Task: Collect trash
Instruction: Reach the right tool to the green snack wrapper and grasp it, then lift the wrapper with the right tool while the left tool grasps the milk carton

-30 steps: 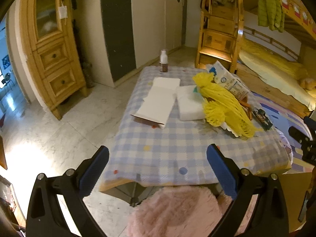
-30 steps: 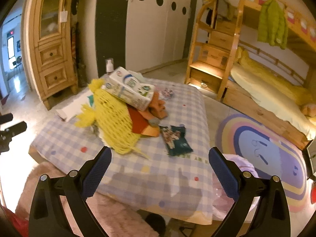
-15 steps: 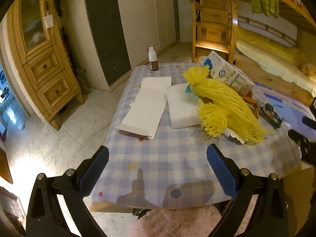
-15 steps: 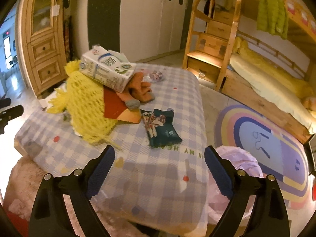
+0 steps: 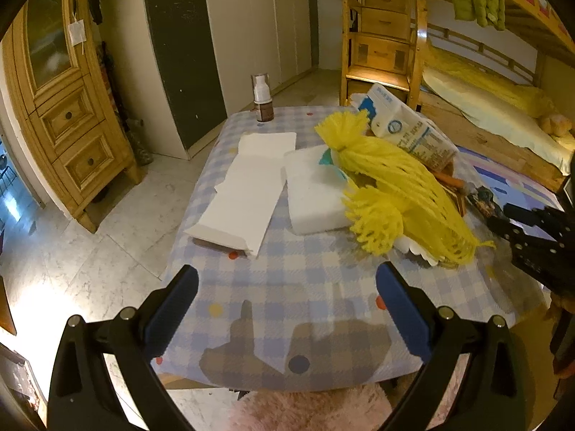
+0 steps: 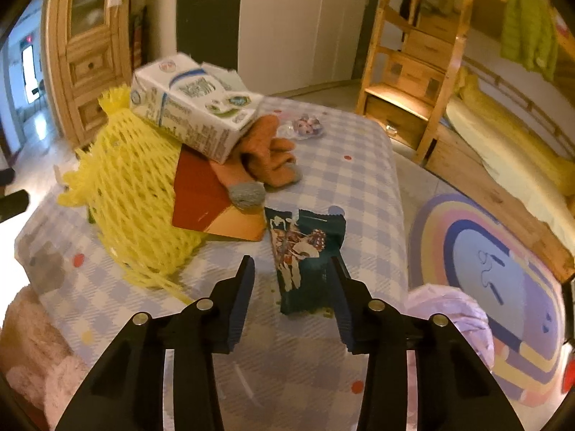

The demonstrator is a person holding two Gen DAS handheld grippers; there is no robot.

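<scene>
A low table with a blue check cloth (image 5: 287, 309) holds the trash. In the right wrist view a dark green snack wrapper (image 6: 305, 251) lies flat between the closing jaws of my right gripper (image 6: 291, 265). The right finger is at the wrapper's edge and the left finger stands clear of it. Behind it lie a yellow foam net (image 6: 133, 194), a milk carton (image 6: 194, 115), an orange glove (image 6: 269, 158) and a red card (image 6: 205, 201). My left gripper (image 5: 287, 276) hangs open and empty over the near cloth, short of white paper (image 5: 248, 179) and a white foam block (image 5: 312, 186).
A small brown bottle (image 5: 262, 98) stands at the table's far edge. A pink fluffy seat (image 5: 316, 409) sits below the near edge. A lilac bag (image 6: 452, 309) and a rainbow rug (image 6: 496, 269) lie right of the table. A wooden cabinet (image 5: 68, 107) stands left.
Both grippers have come closer to the table and lower. The right jaws have narrowed from wide open, and the snack wrapper now lies between them. The left jaws stay wide.
</scene>
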